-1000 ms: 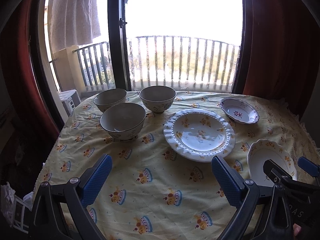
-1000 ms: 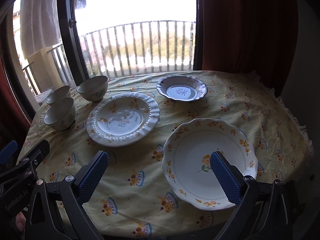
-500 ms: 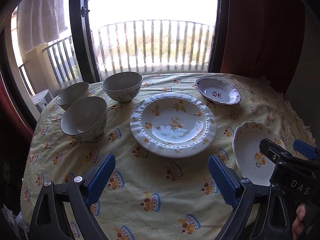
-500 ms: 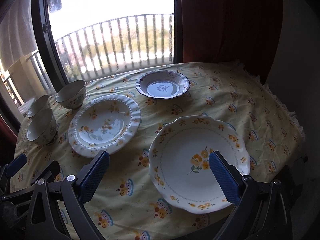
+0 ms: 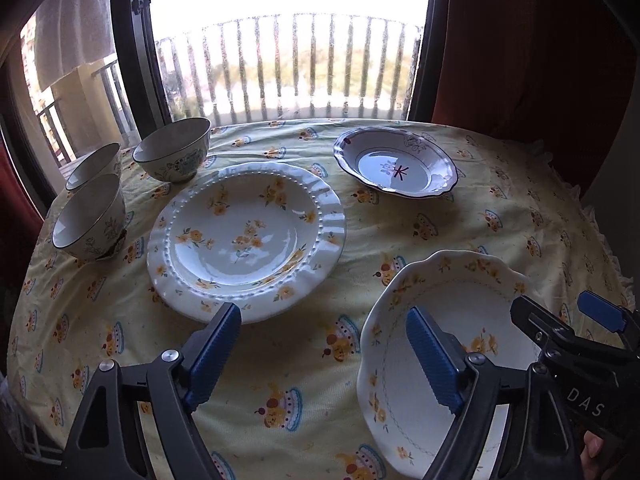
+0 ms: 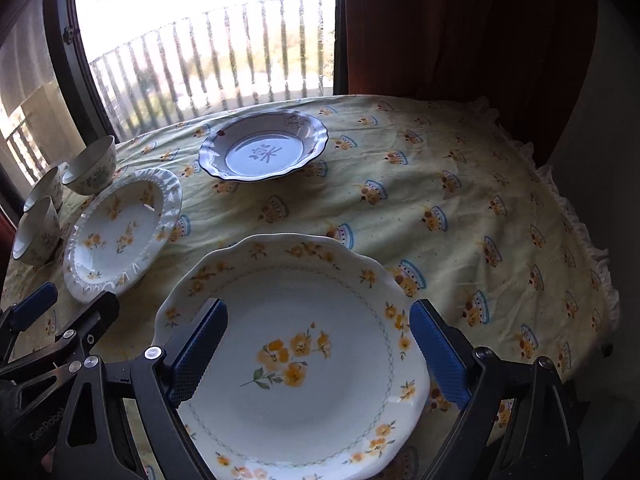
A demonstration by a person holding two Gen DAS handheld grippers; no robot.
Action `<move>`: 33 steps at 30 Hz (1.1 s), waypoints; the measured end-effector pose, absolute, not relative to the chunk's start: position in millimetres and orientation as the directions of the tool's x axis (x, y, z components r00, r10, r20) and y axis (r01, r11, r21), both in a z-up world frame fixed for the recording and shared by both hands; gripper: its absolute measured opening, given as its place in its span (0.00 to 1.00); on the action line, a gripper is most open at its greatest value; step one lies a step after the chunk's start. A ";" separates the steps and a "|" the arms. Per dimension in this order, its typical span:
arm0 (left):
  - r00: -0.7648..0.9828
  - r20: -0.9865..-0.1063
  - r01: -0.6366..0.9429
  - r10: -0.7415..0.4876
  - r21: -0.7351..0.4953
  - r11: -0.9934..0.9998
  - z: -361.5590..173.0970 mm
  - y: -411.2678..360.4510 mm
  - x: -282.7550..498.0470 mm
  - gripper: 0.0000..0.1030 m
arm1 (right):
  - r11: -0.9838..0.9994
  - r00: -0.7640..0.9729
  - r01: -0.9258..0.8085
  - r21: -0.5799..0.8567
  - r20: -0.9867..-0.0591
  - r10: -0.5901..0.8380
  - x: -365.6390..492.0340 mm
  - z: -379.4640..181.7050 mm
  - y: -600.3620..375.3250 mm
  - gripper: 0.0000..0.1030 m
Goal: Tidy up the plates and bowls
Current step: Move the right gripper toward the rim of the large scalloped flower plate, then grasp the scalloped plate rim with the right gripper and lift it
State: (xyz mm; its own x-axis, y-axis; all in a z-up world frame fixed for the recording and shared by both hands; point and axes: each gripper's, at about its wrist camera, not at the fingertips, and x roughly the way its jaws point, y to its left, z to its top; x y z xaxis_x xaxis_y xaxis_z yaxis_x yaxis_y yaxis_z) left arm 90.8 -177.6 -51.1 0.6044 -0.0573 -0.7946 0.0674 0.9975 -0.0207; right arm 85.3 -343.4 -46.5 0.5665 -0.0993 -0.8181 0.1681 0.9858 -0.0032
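Observation:
Near the table's front edge lies a scalloped plate with yellow flowers (image 6: 296,344) (image 5: 460,320). My right gripper (image 6: 319,308) hovers over it, jaws wide and closing, pads off the plate. My left gripper (image 5: 322,314) hangs over the cloth between that plate and a ribbed floral plate (image 5: 246,236) (image 6: 120,236). Its jaws are closing too, with nothing between them. A blue-rimmed dish (image 5: 396,166) (image 6: 264,150) sits further back. Three bowls (image 5: 172,148) (image 5: 90,220) (image 5: 94,164) stand at the back left.
A yellow patterned tablecloth (image 6: 460,208) covers the round table, with a frilled edge on the right. Behind the table are a window with a balcony railing (image 5: 288,64) and a dark red curtain (image 6: 460,32). Each gripper shows at the edge of the other's view.
Both grippers have moved forward, down and to the right. The scalloped plate now fills the right wrist view and enters the left one. Both pairs of jaws have narrowed slightly.

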 end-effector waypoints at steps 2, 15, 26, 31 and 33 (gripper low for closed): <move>0.584 -0.811 0.029 -0.027 -0.013 1.000 -59.9 -187.0 93.0 0.82 | 0.990 0.558 0.140 0.011 -0.827 -0.070 91.4 -52.9 -357.6 0.91; 0.424 -0.905 -0.074 0.032 0.001 0.997 -107.3 -221.9 92.7 0.74 | 0.997 0.427 0.031 0.064 -0.903 0.045 106.1 -103.1 -393.1 0.90; 0.392 -0.919 -0.082 0.045 0.014 0.997 -117.6 -234.8 90.9 0.66 | 0.994 0.330 -0.011 0.105 -0.938 0.102 108.3 -127.0 -398.3 0.71; 0.384 -0.922 -0.104 0.053 0.014 0.994 -116.8 -233.4 94.3 0.65 | 0.995 0.322 -0.004 0.097 -0.942 0.093 110.6 -126.6 -396.7 0.70; 0.378 -0.925 -0.105 0.051 0.012 0.994 -116.4 -232.1 96.3 0.65 | 0.995 0.307 0.009 0.102 -0.947 0.094 113.2 -125.6 -396.3 0.70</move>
State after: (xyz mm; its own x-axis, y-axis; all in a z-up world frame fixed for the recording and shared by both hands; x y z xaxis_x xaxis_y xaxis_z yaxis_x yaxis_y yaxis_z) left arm 96.3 -232.1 -116.4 0.3777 0.0508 -0.9245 -0.1055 0.9944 0.0116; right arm 113.2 -396.3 -125.6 0.3065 0.0944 -0.9472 0.0093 0.9947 0.1021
